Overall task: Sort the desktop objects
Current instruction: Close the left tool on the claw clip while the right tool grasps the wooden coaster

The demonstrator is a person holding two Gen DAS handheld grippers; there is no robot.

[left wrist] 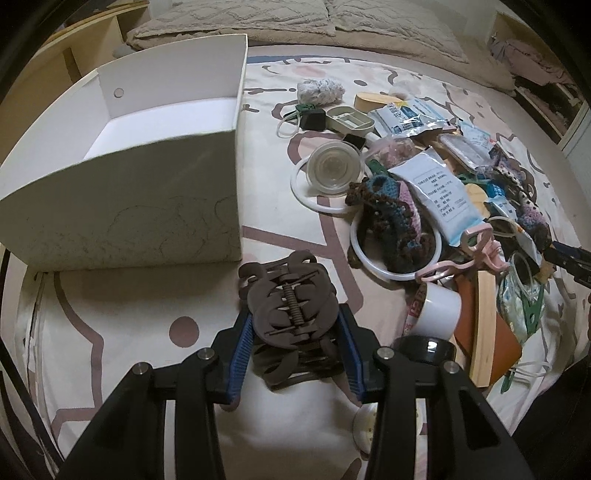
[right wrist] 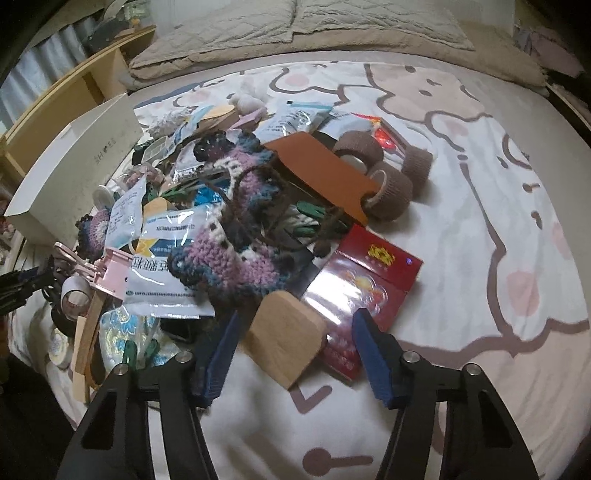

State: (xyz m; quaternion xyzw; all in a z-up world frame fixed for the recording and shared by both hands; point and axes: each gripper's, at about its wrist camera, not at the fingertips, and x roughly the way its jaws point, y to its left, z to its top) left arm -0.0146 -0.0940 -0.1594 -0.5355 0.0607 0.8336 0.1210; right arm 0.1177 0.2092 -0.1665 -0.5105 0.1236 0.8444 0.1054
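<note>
My left gripper (left wrist: 293,321) is shut on a dark brown hair claw clip (left wrist: 286,310), held just in front of an open white box (left wrist: 147,177) that stands to the upper left. My right gripper (right wrist: 295,321) is open, its blue pads on either side of a light wooden block (right wrist: 284,343) at the near edge of a pile. The pile holds a purple and blue crochet piece (right wrist: 236,229), a red packet (right wrist: 365,284), an orange card (right wrist: 325,170) and brown tape rolls (right wrist: 388,184). The white box shows at left in the right wrist view (right wrist: 74,170).
The pile lies on a patterned bed sheet (right wrist: 480,221). It includes white sachets (left wrist: 436,188), white rings (left wrist: 391,273), a clear lid (left wrist: 332,166), a pink clip (left wrist: 476,251) and a white cup (left wrist: 439,310). Pillows (left wrist: 295,22) lie at the back; a wooden shelf (right wrist: 74,88) stands left.
</note>
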